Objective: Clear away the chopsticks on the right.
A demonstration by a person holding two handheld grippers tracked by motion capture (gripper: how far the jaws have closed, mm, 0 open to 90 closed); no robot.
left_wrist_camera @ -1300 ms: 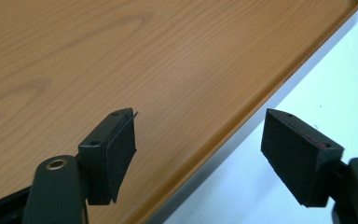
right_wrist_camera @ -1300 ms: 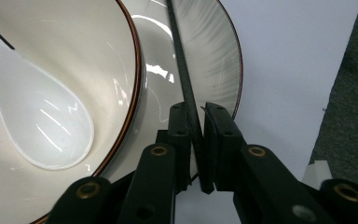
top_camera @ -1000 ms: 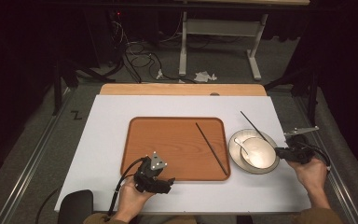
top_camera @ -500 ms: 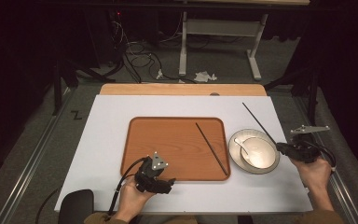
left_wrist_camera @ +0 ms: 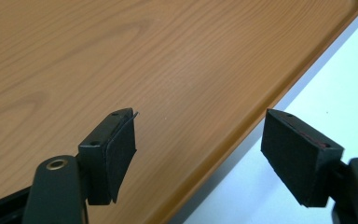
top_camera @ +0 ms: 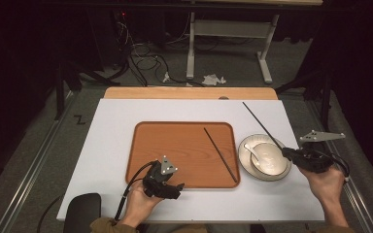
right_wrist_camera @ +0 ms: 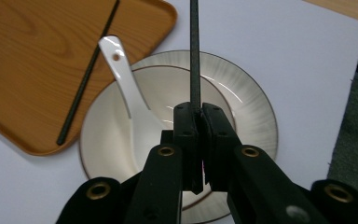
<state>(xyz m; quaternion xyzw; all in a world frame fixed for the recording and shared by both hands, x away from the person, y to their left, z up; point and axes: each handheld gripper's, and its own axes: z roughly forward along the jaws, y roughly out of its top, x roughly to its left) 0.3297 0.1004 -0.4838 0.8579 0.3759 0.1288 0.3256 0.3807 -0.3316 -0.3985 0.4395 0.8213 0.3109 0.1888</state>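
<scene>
Right tongs (right_wrist_camera: 196, 140) are clamped tight on one black chopstick (right_wrist_camera: 194, 51), pinched near its end so the long shaft points away over the bowl (right_wrist_camera: 256, 121) and out above the white bench (right_wrist_camera: 284, 51) — a grip low on the stick, likely chosen so the far tip can be steered. From the high view that chopstick (top_camera: 260, 121) slants up and away from the right hand (top_camera: 326, 182), clear of everything. Its twin (top_camera: 220, 154) lies already on the tray (top_camera: 175, 145), along the right side, one end near the front rim; so the job looks like pairing the two there. The white spoon (right_wrist_camera: 128, 88) rests in the bowl, handle pointing toward the tray corner (worth minding on the way across). Left tongs (left_wrist_camera: 198, 154) stand open and empty, one jaw over the tray's wood, the other over the bench, straddling the front edge (left_wrist_camera: 279, 88) — parked, perhaps to steady the tray. Room to move: the middle and left of the tray are bare, and the bench beyond the bowl is free, though the bowl sits just beside the tray's right rim, leaving a narrow gap there.
</scene>
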